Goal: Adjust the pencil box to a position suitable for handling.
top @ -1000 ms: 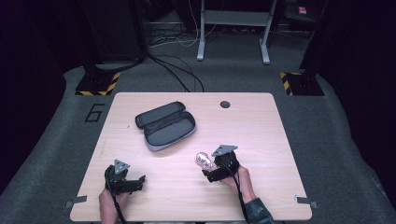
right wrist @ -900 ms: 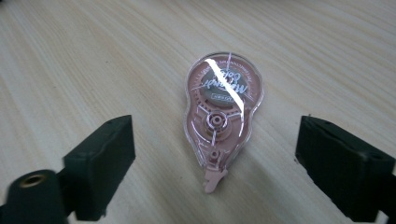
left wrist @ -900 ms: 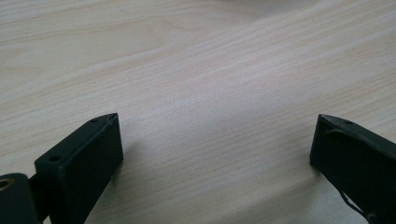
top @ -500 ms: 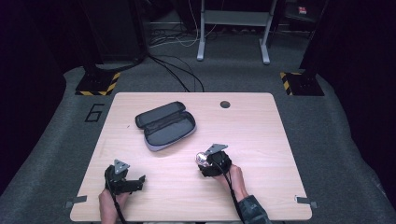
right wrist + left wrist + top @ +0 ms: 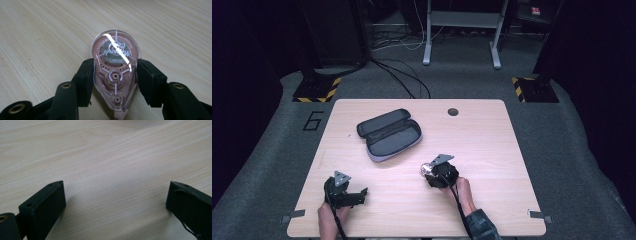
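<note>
Evidently a correction-tape dispenser (image 5: 115, 72) is clamped sideways by the right claw (image 5: 115, 75) (perhaps for the open pouch (image 5: 389, 134)); the left claw (image 5: 115, 200) is held wide, empty, over the tabletop (image 5: 492, 130).

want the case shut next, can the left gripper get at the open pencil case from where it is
Probably yes: the left gripper is open with nothing in it, and only bare table lies between it and the pencil case.

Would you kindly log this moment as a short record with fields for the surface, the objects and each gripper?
surface: wooden table
case: dark pencil case, lying open, apart from both grippers
held object: clear pink correction tape dispenser
right gripper: jaws closed on the dispenser's two sides
left gripper: jaws wide apart, bare wood between them
</note>
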A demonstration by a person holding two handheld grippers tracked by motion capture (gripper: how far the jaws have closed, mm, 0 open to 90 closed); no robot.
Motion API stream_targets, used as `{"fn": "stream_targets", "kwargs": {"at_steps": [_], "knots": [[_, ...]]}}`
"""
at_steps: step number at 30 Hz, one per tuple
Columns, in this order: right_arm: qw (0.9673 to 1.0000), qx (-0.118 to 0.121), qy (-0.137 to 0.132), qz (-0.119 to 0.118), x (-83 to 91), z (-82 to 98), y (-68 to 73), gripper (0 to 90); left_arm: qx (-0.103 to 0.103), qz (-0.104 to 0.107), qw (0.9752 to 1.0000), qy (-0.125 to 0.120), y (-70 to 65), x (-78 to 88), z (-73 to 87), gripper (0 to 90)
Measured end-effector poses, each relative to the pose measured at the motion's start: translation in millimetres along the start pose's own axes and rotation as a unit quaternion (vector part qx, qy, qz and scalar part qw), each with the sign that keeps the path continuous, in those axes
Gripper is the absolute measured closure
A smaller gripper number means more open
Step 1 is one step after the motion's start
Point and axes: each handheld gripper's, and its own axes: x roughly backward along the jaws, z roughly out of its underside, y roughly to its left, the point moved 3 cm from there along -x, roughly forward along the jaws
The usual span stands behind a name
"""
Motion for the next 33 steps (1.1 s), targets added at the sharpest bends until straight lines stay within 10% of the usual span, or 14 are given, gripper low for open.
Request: {"fn": "stream_targets", "kwargs": {"at_steps": [15, 33], "knots": [[0.9993, -0.009, -0.035, 0.009, 23.1, -1.5, -5.8, 49.7, 0.001, 0.001, 1.0, 0.0, -0.1, 0.0, 0.0, 2.5], [0.9948, -0.051, -0.06, 0.065, 76.2, 32.8, -54.3, 49.6, 0.0, 0.0, 1.0, 0.0, 0.0, 0.0, 0.0, 2.5]]}}
